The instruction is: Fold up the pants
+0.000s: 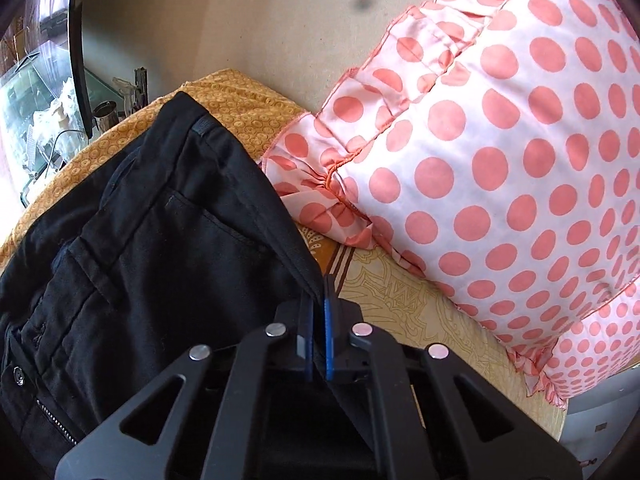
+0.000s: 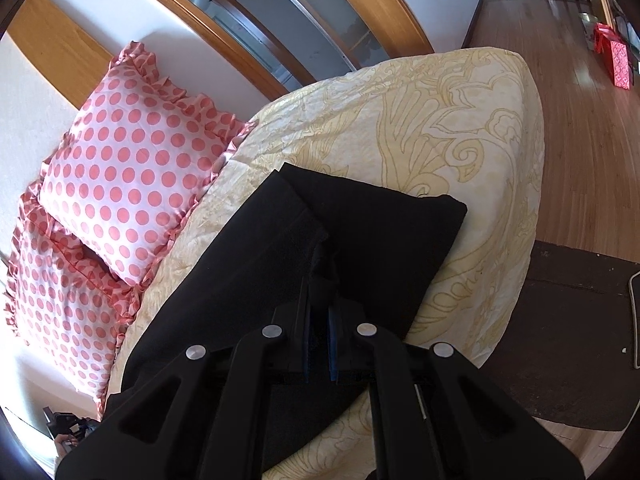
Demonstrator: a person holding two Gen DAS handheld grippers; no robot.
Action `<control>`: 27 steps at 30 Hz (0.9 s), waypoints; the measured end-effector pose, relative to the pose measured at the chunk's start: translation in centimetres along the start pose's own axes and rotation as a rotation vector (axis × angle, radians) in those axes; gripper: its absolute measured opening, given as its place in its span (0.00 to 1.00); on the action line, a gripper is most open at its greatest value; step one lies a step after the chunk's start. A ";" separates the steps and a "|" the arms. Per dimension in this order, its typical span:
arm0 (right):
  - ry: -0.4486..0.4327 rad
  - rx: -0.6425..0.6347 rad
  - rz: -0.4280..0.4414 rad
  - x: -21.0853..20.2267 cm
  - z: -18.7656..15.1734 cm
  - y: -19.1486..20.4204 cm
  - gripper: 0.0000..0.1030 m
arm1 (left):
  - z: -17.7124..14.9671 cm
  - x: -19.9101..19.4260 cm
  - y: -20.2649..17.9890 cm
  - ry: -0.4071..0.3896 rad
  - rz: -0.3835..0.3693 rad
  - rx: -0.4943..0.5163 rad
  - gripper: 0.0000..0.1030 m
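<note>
Pinching the waistband corner of the black pants (image 1: 132, 240) between the closed jaws of the left gripper (image 1: 319, 300), just beside the polka-dot pillow (image 1: 500, 160) — waist end lying over an orange patterned cloth (image 1: 236, 96). Clamping a fold of the leg end of the pants in the closed jaws of the right gripper (image 2: 320, 276), farther from the pillow. Lying across the cream bedspread (image 2: 460, 128) beside the pillow — legs already doubled over.

Pants (image 1: 152, 240): matt black woven cloth. Pillow (image 1: 500, 168) at 2 o'clock: glossy satin. Floor (image 2: 580, 120): shiny wood.
</note>
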State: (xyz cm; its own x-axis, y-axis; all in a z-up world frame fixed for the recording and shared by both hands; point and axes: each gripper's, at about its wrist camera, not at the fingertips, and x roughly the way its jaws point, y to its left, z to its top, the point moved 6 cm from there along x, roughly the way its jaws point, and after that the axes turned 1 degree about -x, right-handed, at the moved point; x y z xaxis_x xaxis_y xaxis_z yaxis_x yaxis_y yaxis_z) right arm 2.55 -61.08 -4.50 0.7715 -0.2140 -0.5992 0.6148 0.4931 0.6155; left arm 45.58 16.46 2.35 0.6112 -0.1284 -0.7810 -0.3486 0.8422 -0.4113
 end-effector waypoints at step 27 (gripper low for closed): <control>-0.051 0.037 0.023 -1.0 3.5 -0.6 0.06 | -24.3 -21.2 19.0 -0.257 -0.060 -0.023 0.08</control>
State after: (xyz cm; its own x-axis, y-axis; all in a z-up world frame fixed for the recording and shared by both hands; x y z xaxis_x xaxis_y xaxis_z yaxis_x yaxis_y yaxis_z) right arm 1.94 -64.15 -2.48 0.7925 -0.2462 -0.5580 0.6015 0.4670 0.6482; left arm 8.75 22.48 -0.31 0.7907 -0.0375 -0.6110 -0.3211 0.8244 -0.4661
